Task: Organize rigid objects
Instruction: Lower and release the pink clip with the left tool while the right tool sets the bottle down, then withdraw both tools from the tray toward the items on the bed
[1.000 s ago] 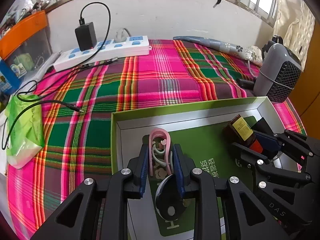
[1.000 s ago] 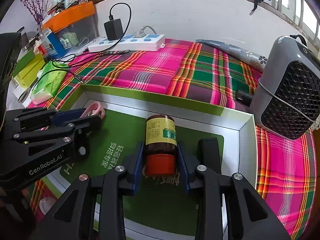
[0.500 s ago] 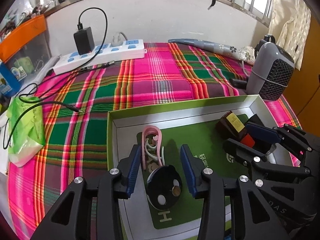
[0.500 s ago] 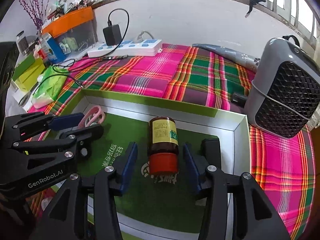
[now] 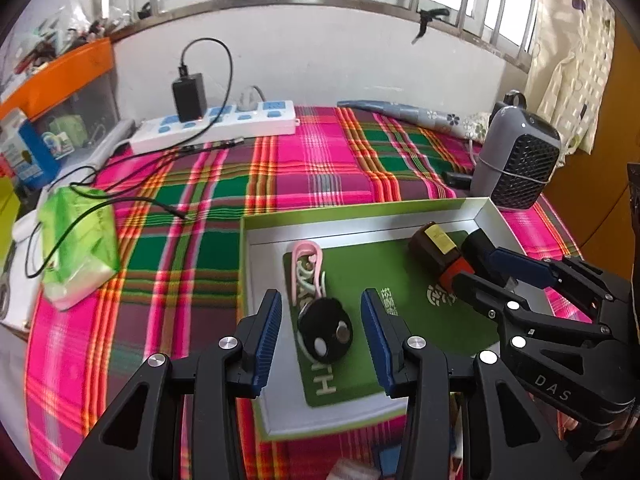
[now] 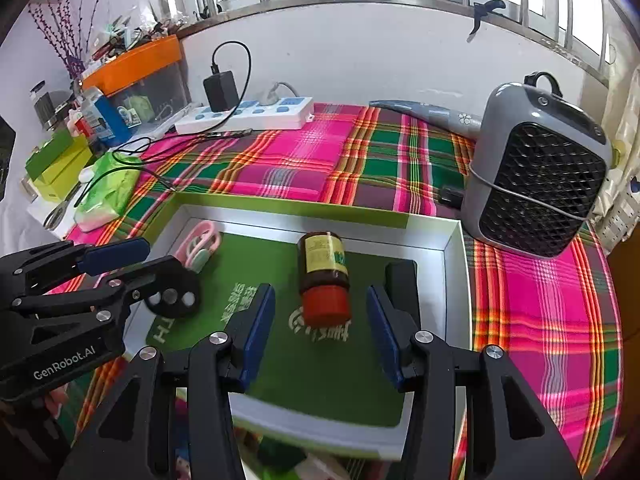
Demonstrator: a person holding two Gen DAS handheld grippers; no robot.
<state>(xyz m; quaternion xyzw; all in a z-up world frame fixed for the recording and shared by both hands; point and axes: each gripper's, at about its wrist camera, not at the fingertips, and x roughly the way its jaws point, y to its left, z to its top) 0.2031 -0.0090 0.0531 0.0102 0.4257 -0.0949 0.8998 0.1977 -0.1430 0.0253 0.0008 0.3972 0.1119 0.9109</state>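
Observation:
A green-lined box (image 5: 360,216) lies on the plaid cloth. Inside it, on the left, rests a pink clip (image 5: 306,256) with white cords and a black disc (image 5: 325,330). My left gripper (image 5: 322,312) hangs open just above the disc, its pads clear of it. A brown bottle (image 6: 322,264) with a red cap and yellow label lies on its side in the box. Open around the cap end is my right gripper (image 6: 320,300), not touching it. A black block (image 6: 402,280) sits beside the bottle. Each gripper shows in the other's view, the left gripper (image 6: 160,258) and the right gripper (image 5: 474,268).
A grey fan heater (image 6: 536,176) stands right of the box. At the back lie a white power strip (image 5: 216,128) with a black adapter and a folded umbrella (image 5: 400,110). A green tissue pack (image 5: 76,248) and loose cables lie left.
Both grippers opened and let go: the left released the clip and disc, the right released the bottle. Both then drew back and up a little; the items stayed in the box.

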